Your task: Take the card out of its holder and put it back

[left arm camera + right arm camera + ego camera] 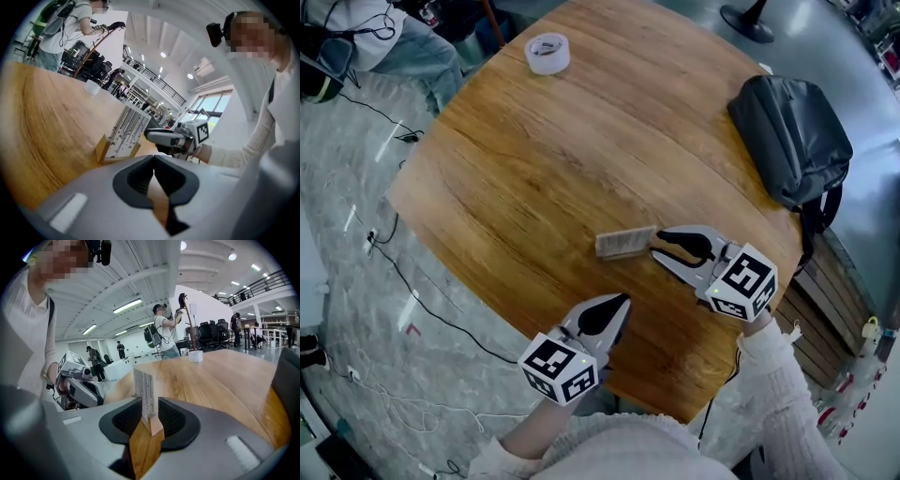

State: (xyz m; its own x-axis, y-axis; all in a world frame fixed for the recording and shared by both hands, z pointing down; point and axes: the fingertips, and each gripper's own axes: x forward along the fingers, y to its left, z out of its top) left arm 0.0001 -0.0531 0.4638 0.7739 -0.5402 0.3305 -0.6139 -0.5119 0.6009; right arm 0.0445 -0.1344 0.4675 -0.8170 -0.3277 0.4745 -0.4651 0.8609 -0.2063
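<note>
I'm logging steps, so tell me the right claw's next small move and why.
Probably ease the right claw straight back, clear of the card. The card stands seated in its wooden holder, and the jaws sit apart on either side without pressing it, so this looks like a finished placement.

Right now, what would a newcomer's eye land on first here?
The card stands in its holder toward the table's right side, with the right gripper open around its end, not pressing on it. The left gripper hangs shut near the near edge. A black bag sits at the right edge and a tape roll at the far one.
</note>
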